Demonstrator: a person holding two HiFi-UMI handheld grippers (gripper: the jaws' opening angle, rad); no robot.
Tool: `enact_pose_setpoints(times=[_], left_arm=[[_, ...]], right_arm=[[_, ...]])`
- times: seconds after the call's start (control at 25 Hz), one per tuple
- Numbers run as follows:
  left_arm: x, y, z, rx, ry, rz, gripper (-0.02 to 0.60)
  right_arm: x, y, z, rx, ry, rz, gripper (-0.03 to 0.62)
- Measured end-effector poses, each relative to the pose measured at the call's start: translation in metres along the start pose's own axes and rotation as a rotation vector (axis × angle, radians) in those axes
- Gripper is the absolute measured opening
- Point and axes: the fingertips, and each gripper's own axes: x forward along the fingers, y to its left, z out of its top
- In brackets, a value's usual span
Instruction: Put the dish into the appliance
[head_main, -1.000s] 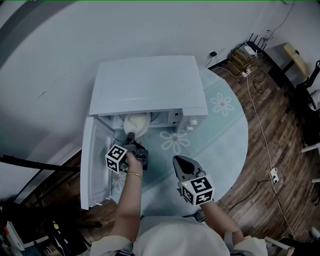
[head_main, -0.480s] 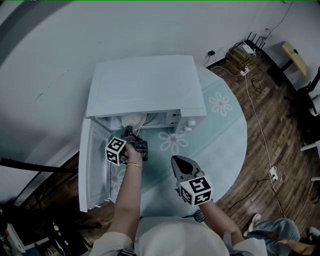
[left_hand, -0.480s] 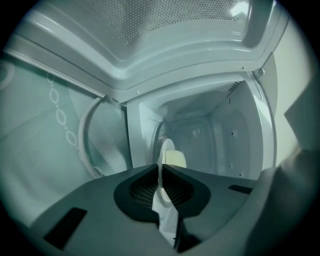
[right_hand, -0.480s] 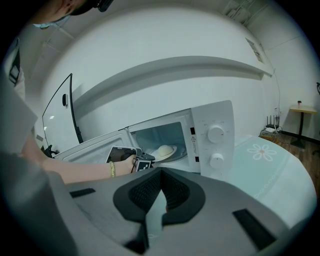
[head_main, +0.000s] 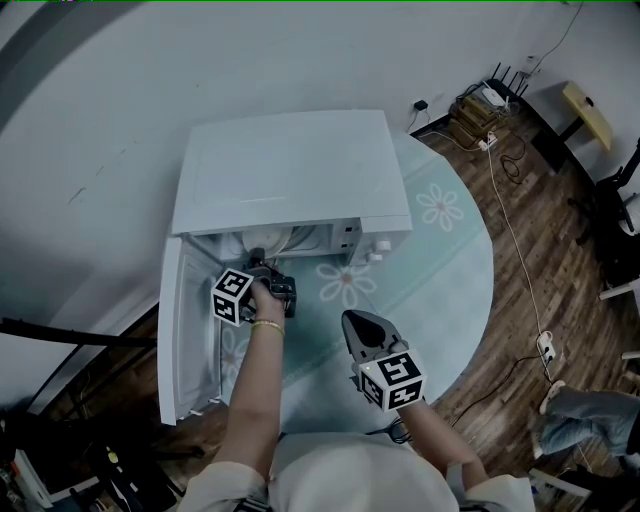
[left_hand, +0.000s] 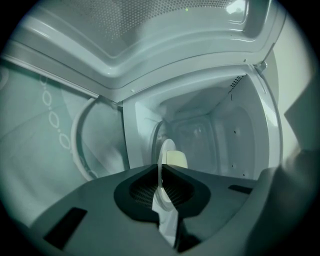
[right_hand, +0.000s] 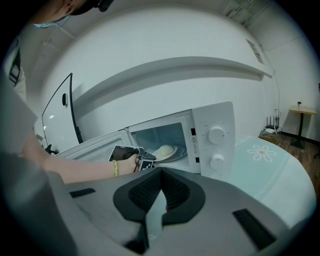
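The white microwave (head_main: 290, 170) stands on a round table, and its door (head_main: 185, 330) hangs open to the left. My left gripper (head_main: 258, 260) reaches into the cavity, shut on the rim of a white dish (left_hand: 163, 161) that I see edge-on between the jaws, with pale food (left_hand: 175, 158) on it. In the right gripper view the dish (right_hand: 165, 151) sits low inside the cavity, over the turntable, with the left gripper (right_hand: 145, 161) at its near edge. My right gripper (head_main: 352, 320) hangs in front of the microwave above the tablecloth, its jaws together with nothing in them.
The control panel with two knobs (right_hand: 216, 135) is on the microwave's right side. A pale flowered cloth (head_main: 440, 270) covers the round table. Cables and a power strip (head_main: 485, 125) lie on the wooden floor at the right. A person's legs (head_main: 585, 412) show at lower right.
My left gripper has carried the dish further into the cavity, so the microwave's top now hides most of it in the head view. The right gripper has kept still.
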Motion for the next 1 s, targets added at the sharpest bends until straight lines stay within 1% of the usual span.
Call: enact_pose_setpoints(times=[0.08, 0.2, 0.36, 0.48, 0.72, 1.0], left_arm=[[0.0, 0.0, 0.0, 0.003, 0.008, -0.004, 0.037], [-0.001, -0.006, 0.001, 0.016, 0.018, -0.038, 0.042], [-0.007, -0.011, 0.002, 0.032, 0.028, -0.063, 0.151], [-0.015, -0.012, 0.0, 0.043, 0.049, -0.064, 0.186], [-0.041, -0.021, -0.011, 0.099, 0.114, -0.09, 0.198], [-0.089, -0.037, -0.037, 0.242, 0.233, -0.153, 0.198]], right_arm=[[-0.001, 0.001, 0.001, -0.003, -0.003, 0.0, 0.006], [-0.004, 0.003, 0.002, -0.005, -0.008, -0.004, 0.006], [-0.009, 0.007, 0.003, -0.006, -0.02, -0.015, 0.006], [-0.014, 0.013, 0.002, -0.009, -0.031, -0.022, 0.005], [-0.029, 0.024, 0.004, -0.011, -0.066, -0.056, 0.005], [-0.052, 0.034, 0.005, -0.007, -0.108, -0.117, 0.006]])
